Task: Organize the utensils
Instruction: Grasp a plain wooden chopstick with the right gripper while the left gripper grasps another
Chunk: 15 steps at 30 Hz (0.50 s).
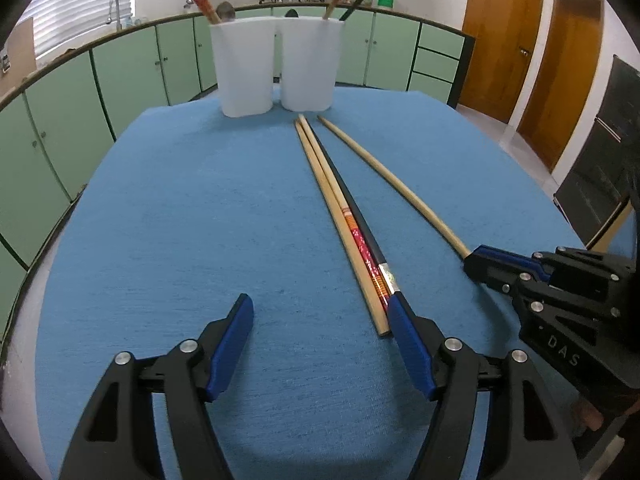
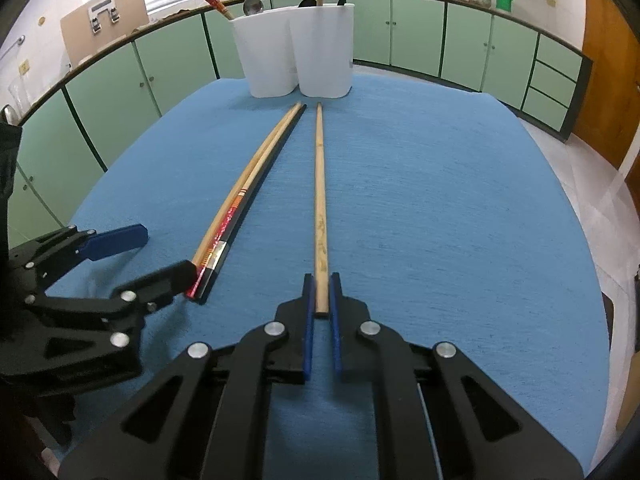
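Observation:
Several chopsticks lie on the blue table. A lone bamboo chopstick [image 2: 319,200] [image 1: 394,184] lies apart; my right gripper [image 2: 321,284] [image 1: 474,258] is shut on its near end. A bundle lies to its left: a plain bamboo stick [image 1: 336,220], a red patterned stick [image 1: 366,252] and a black stick [image 1: 360,216], also in the right wrist view [image 2: 240,204]. My left gripper [image 1: 322,314] [image 2: 160,252] is open and empty, its right finger touching the bundle's near end. Two white holders [image 1: 278,66] [image 2: 296,50] stand at the far edge with chopsticks and spoons inside.
The table [image 1: 180,220] has a blue cloth. Green cabinets and a counter with pots run behind it. Wooden doors [image 1: 532,60] are at the right.

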Tool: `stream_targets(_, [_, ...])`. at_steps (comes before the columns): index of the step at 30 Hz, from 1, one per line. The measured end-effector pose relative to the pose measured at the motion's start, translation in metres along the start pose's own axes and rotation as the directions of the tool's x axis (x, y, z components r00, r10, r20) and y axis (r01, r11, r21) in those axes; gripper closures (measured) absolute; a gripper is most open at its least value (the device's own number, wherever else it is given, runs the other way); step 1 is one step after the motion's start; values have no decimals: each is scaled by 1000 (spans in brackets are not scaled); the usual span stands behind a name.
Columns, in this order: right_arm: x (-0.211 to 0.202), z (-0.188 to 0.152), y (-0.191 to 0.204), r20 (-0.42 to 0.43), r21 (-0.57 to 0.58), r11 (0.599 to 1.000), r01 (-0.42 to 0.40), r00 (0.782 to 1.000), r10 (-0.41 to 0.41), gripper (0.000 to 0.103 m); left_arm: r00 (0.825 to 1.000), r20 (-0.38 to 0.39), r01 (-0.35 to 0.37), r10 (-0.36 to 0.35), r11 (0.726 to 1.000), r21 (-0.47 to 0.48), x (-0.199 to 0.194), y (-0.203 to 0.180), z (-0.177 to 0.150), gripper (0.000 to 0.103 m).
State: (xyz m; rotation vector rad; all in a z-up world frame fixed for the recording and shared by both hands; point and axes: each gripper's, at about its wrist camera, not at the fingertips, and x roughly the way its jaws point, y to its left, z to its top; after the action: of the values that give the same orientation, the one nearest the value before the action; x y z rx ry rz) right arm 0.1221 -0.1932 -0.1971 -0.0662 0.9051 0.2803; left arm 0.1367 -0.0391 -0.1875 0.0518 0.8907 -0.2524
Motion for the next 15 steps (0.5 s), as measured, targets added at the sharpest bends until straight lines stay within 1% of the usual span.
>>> stream_targets(3, [1, 0, 0, 2, 4, 1000, -5, 1000, 5, 97, 999, -1, -44, 44, 999, -8, -1, 3, 0, 30])
stream_targets(6, [0, -1, -1, 3, 8, 1000, -9, 1000, 9, 97, 996, 4, -86, 86, 996, -12, -4, 9, -2, 30])
stream_targets(9, [-1, -1, -2, 3, 8, 1000, -10, 1000, 10, 97, 995, 6, -100, 100, 995, -21, -7, 15, -4, 30])
stream_targets(13, [-1, -1, -2, 5, 8, 1000, -10, 1000, 10, 96, 995, -12, -97, 97, 995, -20, -5, 10, -8, 30])
stream_targets(15, [0, -1, -2, 4, 8, 1000, -11, 1000, 11, 96, 994, -11, -110, 110, 994, -9, -5, 7, -8, 33])
